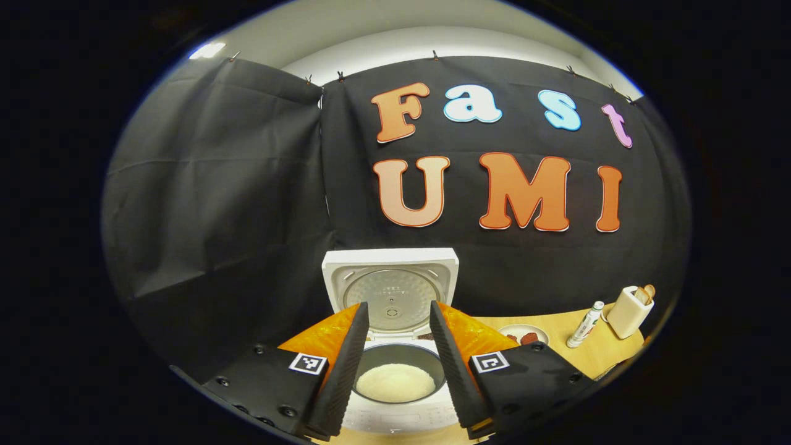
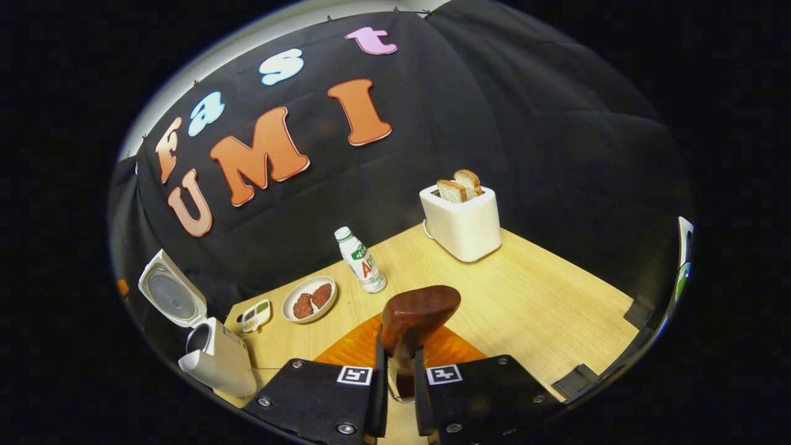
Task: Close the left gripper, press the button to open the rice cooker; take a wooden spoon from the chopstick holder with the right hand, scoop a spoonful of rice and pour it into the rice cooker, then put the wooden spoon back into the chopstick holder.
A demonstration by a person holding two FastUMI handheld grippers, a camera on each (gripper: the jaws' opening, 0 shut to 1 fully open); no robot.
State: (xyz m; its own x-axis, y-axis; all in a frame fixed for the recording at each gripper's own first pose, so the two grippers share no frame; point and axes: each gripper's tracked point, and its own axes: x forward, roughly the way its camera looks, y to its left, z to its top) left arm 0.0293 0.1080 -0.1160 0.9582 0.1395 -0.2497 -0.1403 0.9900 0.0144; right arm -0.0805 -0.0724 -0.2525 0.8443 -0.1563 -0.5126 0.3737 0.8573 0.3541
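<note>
Standing at the table's left edge, the rice cooker has its lid raised, rice in the pot. The left gripper hovers above it, fingers spread and empty. The right gripper clamps the wooden spoon over the table's front edge

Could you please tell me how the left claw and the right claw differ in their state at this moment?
The left claw is open and empty, while the right claw is shut on the spoon. The left claw hangs over the open cooker, whose pot holds rice; the right claw is over the table, its spoon bowl raised. Both point toward the wall.
</note>
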